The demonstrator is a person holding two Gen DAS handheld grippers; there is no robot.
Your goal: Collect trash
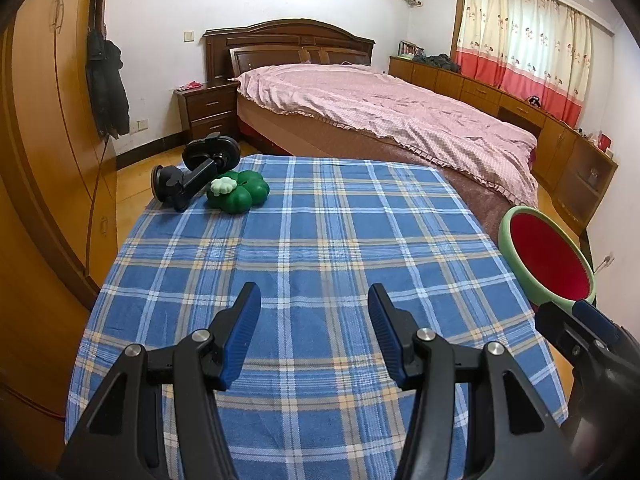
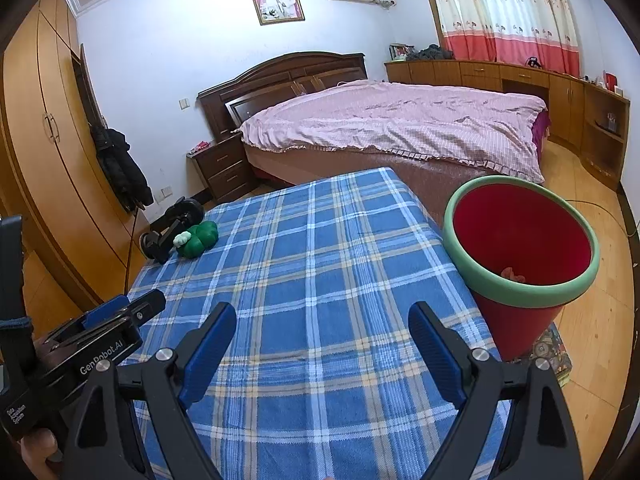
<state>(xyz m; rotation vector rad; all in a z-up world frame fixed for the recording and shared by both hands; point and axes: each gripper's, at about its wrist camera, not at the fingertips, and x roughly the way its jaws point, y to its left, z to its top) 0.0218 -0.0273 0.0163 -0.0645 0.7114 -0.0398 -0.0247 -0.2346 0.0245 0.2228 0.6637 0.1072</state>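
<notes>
Left wrist view: left gripper point(image 1: 314, 300) over the near part of the blue plaid-cloth worktop point(image 1: 320, 240), jaws partly apart, nothing between them. Black plastic suction-cup phone mount point(image 1: 192, 172) and green clover-shaped plastic toy with a white flower point(image 1: 240, 192) touching at the far left corner. Red conical bin with pale green rim point(image 1: 548, 256) beyond the right edge.

Right wrist view: right gripper point(image 2: 322, 328) over the near part of the worktop, jaws wide, empty. Bin point(image 2: 520, 240) just off the right edge, small pinkish scrap point(image 2: 514, 274) inside. Left gripper point(image 2: 124, 312) by the left edge.
</notes>
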